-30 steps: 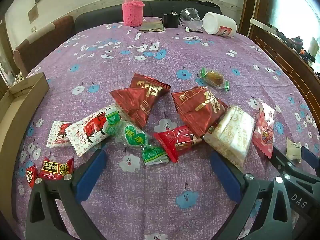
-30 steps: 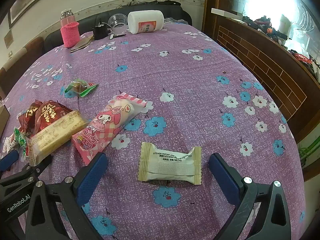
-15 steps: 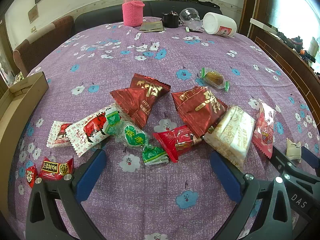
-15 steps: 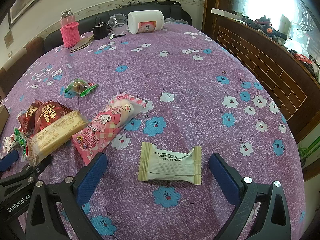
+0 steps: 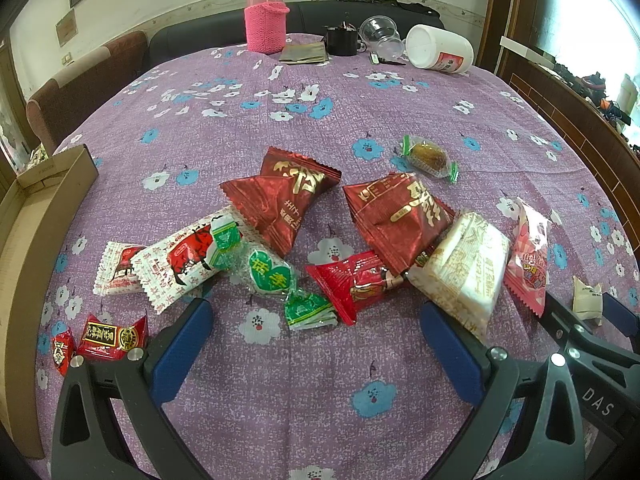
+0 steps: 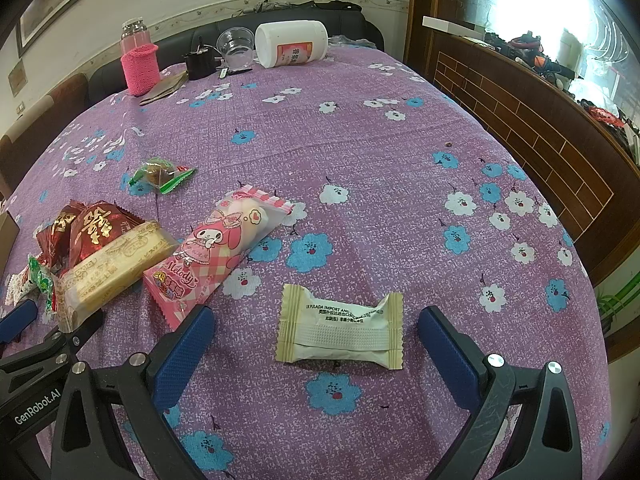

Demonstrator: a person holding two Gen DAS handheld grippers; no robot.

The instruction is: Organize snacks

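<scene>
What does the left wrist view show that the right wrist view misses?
Only the left wrist: the cardboard box, two white-and-red packets and small red candies near it. Only the right wrist: the cream packet's full face, lying between the open right hand-held gripper. Both: the pink Melody packet, pale wafer pack and pink-sleeved jar.

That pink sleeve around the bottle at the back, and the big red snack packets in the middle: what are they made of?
The pink sleeve looks like knitted or crocheted yarn: matte, with visible stitch texture. The red packets appear to be glossy plastic or foil film: they crinkle, catch highlights and have serrated sealed edges. Film or foil cannot be told apart here.
</scene>
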